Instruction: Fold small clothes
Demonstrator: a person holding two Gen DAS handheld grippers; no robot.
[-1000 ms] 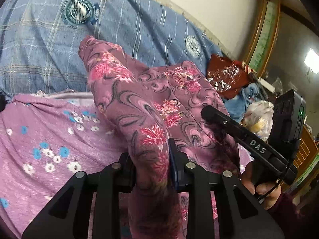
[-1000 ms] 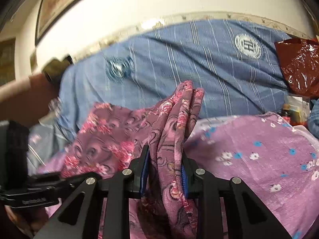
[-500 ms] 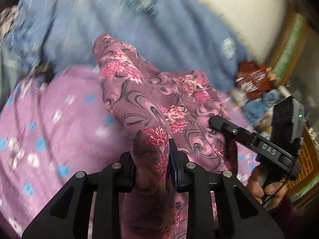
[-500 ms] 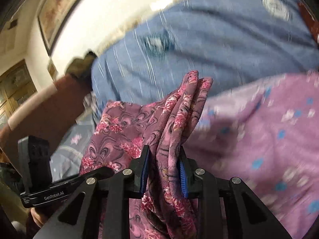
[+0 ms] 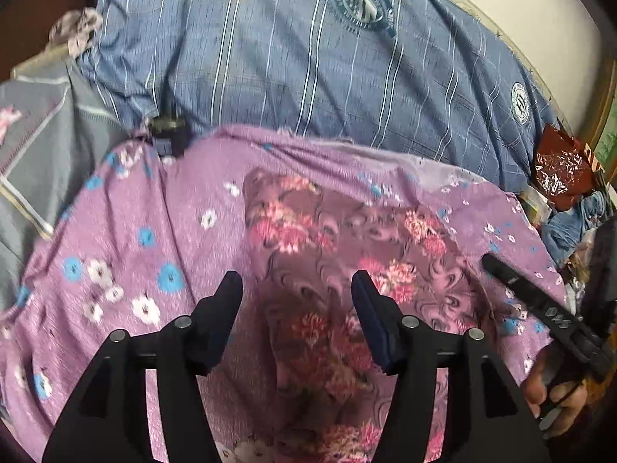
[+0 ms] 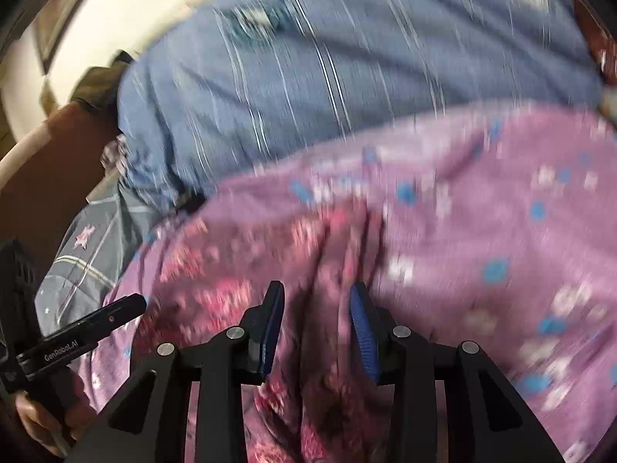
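A second ago both grippers were pinching the raised floral garment (image 5: 327, 270); now it is lying spread on the purple sheet (image 5: 127, 254). Your left gripper (image 5: 296, 289) has just been opening and is standing wide, pads clear, garment below between them. Your right gripper (image 6: 316, 301) is opening too, narrower, a fold bunching between its pads, no longer clamped.

Blue striped blanket (image 5: 293, 61) lies behind the lilac flowered sheet (image 5: 127, 254); red foil bag (image 5: 559, 169) at right edge.
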